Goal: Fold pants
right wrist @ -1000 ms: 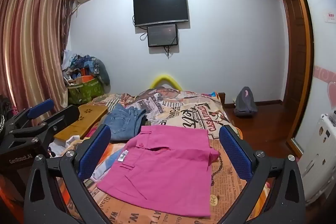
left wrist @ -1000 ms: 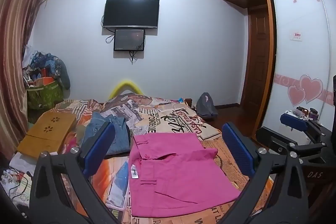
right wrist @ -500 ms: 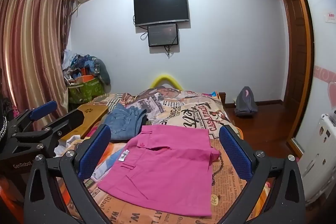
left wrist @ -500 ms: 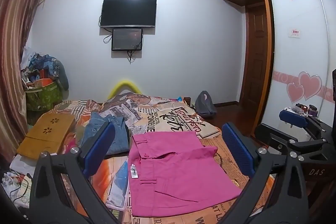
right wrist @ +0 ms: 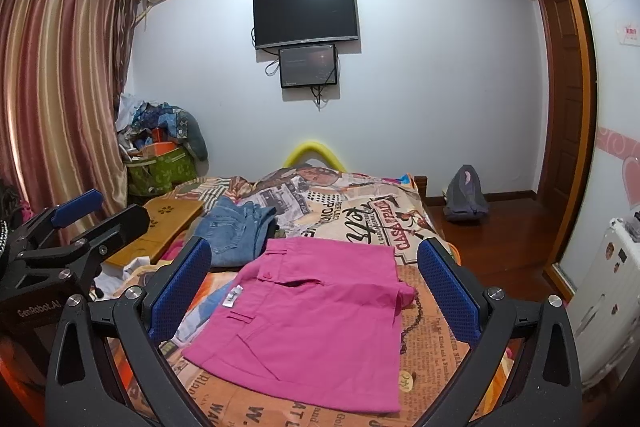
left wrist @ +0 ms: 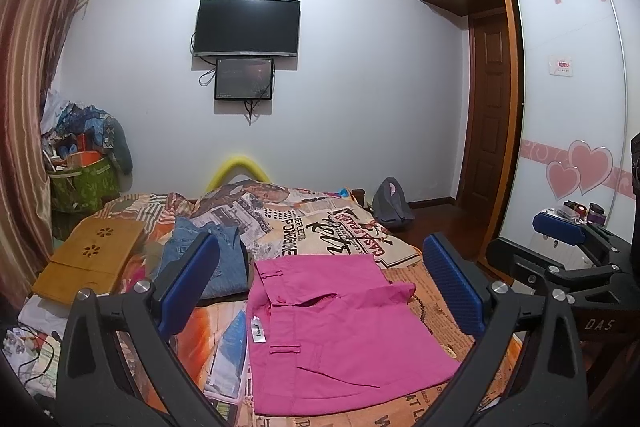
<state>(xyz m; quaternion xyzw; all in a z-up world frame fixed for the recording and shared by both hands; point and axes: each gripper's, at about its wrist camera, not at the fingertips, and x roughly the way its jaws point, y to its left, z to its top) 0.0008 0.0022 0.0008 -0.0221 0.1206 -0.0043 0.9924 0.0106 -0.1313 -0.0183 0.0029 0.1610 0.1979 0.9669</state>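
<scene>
A bed (left wrist: 344,223) with a newsprint-patterned cover fills the room's middle. Folded pink pants (left wrist: 336,331) lie flat near its near edge, waistband toward the far wall, long axis running near to far. The left tool (left wrist: 320,283) and right tool (right wrist: 314,287) hover above them, both spread wide, gripping nothing. Jeans (right wrist: 236,229) lie beyond.

Pink pants (left wrist: 344,323) are seen as matt woven cloth, smooth with a few creases; a white paper-like tag (left wrist: 257,330) is attached. Jeans (left wrist: 208,263) are shown as rough faded denim. Bed cover (left wrist: 320,223) is printed matt fabric. Lap tray (left wrist: 88,263) is light wood, satin finish. Gripper fingers (right wrist: 180,291) are faced with textured blue rubbery pads on matt black plastic frames, with shiny metal screws. Floor (right wrist: 496,227) is glossy dark wood.
</scene>
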